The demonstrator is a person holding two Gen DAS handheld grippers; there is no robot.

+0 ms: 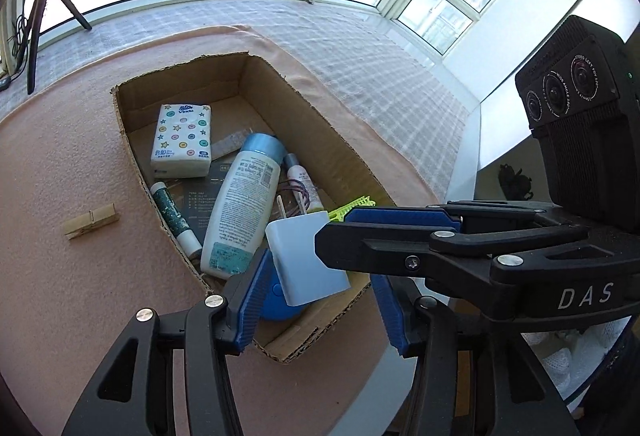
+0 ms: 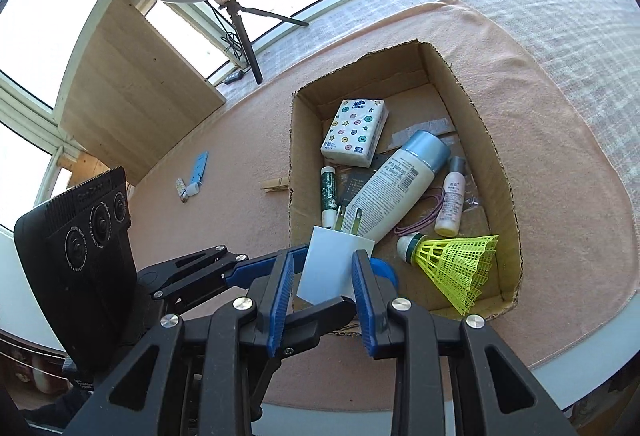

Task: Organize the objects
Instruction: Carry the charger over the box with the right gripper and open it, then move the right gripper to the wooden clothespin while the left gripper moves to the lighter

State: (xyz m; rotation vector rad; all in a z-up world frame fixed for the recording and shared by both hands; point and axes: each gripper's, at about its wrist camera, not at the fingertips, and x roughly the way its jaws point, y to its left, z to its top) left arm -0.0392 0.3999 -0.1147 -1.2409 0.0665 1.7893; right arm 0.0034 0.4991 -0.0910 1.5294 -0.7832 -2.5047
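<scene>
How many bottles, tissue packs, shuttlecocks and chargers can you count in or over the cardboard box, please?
Bottles: 2, the large white bottle and the small pink bottle
Tissue pack: 1
Shuttlecock: 1
Charger: 1, held over the box by the right gripper
Total: 5

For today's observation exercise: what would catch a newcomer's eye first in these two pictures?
First, the white charger, prongs up, gripped between the blue fingers of the right gripper above the near end of the cardboard box. Next, the bright yellow shuttlecock lying in the box's near right corner, beside the large lotion bottle. Outside the box, a wooden clothespin lies alone on the pink cloth.
</scene>
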